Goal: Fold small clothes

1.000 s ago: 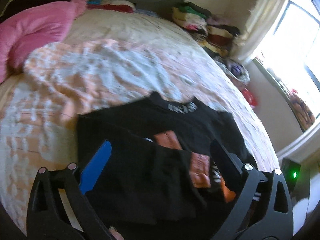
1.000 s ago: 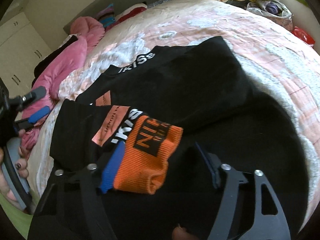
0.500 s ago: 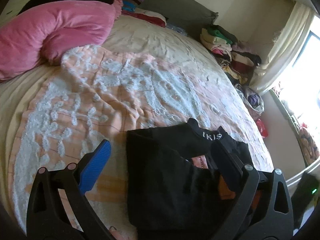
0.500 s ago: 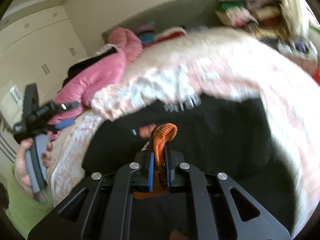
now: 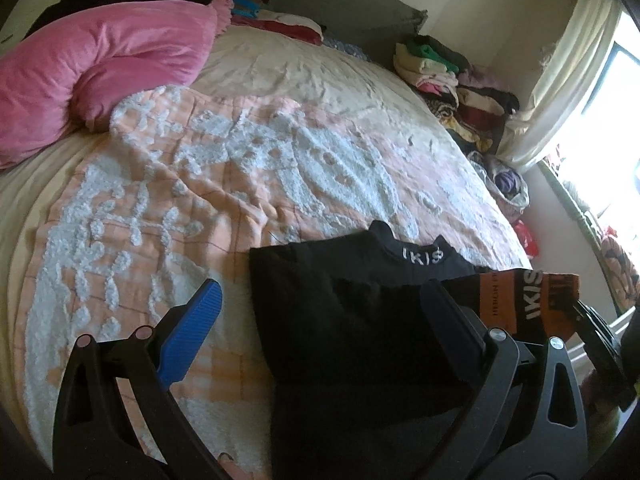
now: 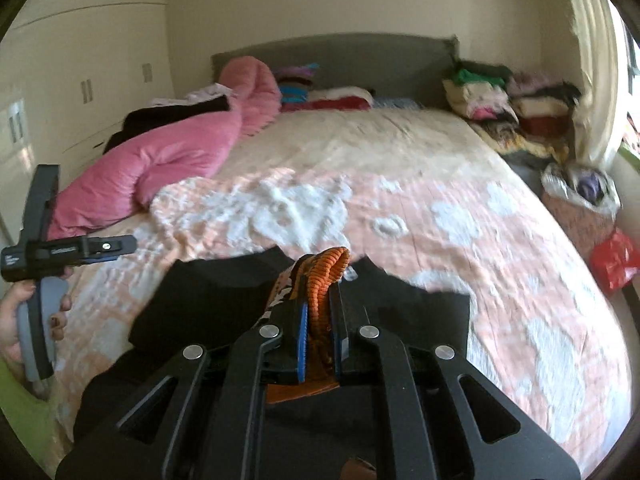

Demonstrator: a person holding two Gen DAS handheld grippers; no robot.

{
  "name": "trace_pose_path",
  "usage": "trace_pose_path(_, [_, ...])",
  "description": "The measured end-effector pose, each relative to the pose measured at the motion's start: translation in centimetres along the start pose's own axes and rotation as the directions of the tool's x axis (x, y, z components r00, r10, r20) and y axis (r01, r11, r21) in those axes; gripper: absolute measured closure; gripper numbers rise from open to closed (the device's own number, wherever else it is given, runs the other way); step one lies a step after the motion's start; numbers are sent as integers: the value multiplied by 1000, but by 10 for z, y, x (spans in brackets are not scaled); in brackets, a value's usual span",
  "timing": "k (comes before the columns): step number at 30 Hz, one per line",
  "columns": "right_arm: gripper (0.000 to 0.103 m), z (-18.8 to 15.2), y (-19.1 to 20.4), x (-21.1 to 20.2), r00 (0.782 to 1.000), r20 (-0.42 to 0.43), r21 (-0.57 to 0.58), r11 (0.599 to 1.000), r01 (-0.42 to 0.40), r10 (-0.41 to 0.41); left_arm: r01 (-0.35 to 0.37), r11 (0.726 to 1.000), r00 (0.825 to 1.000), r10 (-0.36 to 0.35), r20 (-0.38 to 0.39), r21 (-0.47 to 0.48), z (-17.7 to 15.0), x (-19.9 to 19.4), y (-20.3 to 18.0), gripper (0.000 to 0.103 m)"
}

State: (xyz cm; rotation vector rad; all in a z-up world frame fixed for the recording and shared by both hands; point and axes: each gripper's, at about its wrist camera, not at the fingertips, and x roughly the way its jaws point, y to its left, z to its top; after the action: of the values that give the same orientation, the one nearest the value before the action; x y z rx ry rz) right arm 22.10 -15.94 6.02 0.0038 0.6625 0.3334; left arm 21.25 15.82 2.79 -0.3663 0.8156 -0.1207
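Observation:
A small black top (image 5: pixel 360 320) with white neck lettering and an orange cuffed sleeve (image 5: pixel 516 296) lies on the bed's peach and white blanket (image 5: pixel 240 184). My right gripper (image 6: pixel 320 334) is shut on the orange sleeve cuff (image 6: pixel 326 272) and holds it lifted above the black body (image 6: pixel 212 296). My left gripper (image 5: pixel 320 312) is open and empty, hovering over the top's left edge. It also shows held in a hand at the left of the right wrist view (image 6: pixel 96 248).
A pink duvet (image 5: pixel 96 64) lies bunched at the far left of the bed. Stacks of folded clothes (image 5: pixel 452 80) sit at the far right by the curtain. A bag (image 6: pixel 580 188) and a red item (image 6: pixel 614 260) lie beside the bed's right edge.
My right gripper closed on the orange sleeve cuff and lifted it. My left gripper drew back to the left, away from the top.

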Motion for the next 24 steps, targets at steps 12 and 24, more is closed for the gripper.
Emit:
trace_pose_path(12, [95, -30, -27, 20, 995, -84, 124, 991, 58, -48, -10, 995, 998, 16, -65, 98, -21, 23, -27, 10])
trace_pose_path(24, [92, -39, -31, 30, 986, -135, 145, 983, 117, -98, -2, 973, 989, 36, -141, 232, -49, 45, -64, 10])
